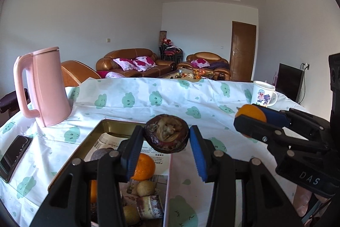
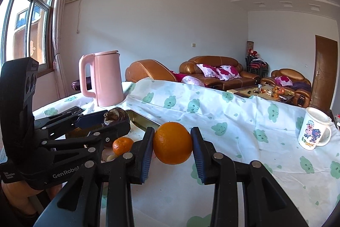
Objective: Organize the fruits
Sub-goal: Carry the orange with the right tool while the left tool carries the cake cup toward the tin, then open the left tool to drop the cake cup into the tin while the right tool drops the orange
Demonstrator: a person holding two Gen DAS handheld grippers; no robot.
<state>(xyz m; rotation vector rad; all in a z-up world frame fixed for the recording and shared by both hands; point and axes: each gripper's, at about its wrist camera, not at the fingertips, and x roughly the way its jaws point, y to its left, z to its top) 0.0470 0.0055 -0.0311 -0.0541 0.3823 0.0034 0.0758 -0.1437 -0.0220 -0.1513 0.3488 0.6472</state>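
Note:
My left gripper [image 1: 166,135] is shut on a dark brown, shrivelled fruit [image 1: 166,133] held above the metal tray [image 1: 110,123]; the same fruit [image 2: 115,117] shows at the left in the right wrist view. In the tray lie an orange [image 1: 143,167], small brownish fruits [image 1: 145,188] and a short cut stalk piece [image 1: 149,206] on printed paper. My right gripper [image 2: 172,143] is shut on a round orange [image 2: 172,143] held above the cloth, right of the tray. That orange [image 1: 251,113] shows between the right fingers in the left wrist view.
A pink kettle [image 1: 45,86] stands at the back left of the cloud-print tablecloth [image 1: 170,99]. A dark phone [image 1: 14,155] lies at the left edge. A white cartoon mug [image 2: 314,131] stands at the back right. Sofas and a low table fill the room behind.

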